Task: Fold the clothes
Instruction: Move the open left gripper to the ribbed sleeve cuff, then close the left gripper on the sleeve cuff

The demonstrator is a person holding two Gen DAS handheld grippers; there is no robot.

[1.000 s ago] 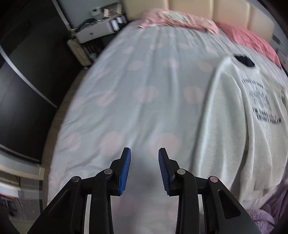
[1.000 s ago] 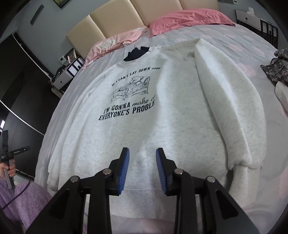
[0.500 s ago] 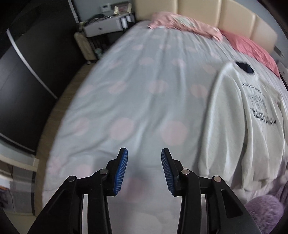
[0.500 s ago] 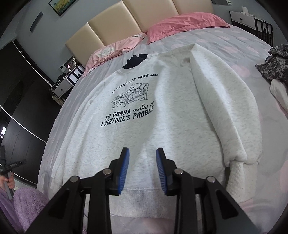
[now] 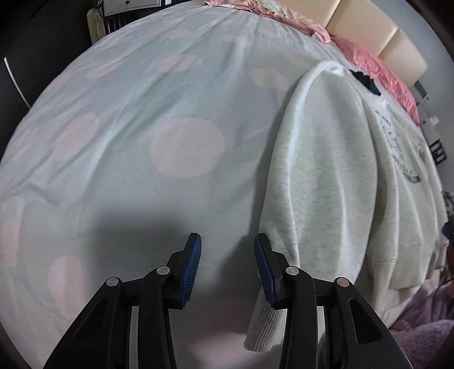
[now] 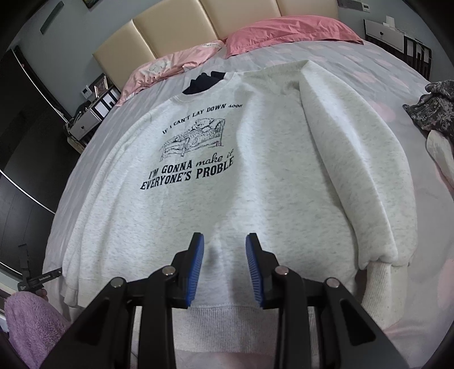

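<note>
Spread jaws are seen on the left gripper (image 5: 227,269), which has just been opening; only bedsheet (image 5: 142,159) shows in the gap, and nothing is pinched. Just beside its right-hand blue pad, the ribbed cuff (image 5: 262,326) of the sweatshirt's sleeve (image 5: 312,176) is found, partly hidden behind that finger, so contact cannot be judged. Beyond the jaws, pale pink dots are spread over the grey sheet, and the sleeve is folded along the garment's edge, running away towards the collar.

On the right gripper (image 6: 224,269) the jaws are likewise held apart, with nothing clamped. Directly under and between them lies the grey sweatshirt (image 6: 255,176), flat and front up, its ribbed hem (image 6: 224,320) nearest. Further ahead the printed slogan and drawing are read, left of the jaw line. To the right, the other sleeve is folded inward, its cuff (image 6: 380,286) at hem level. Farthest off, pink pillows (image 6: 283,31) and a padded headboard (image 6: 181,25) are seen.
</note>
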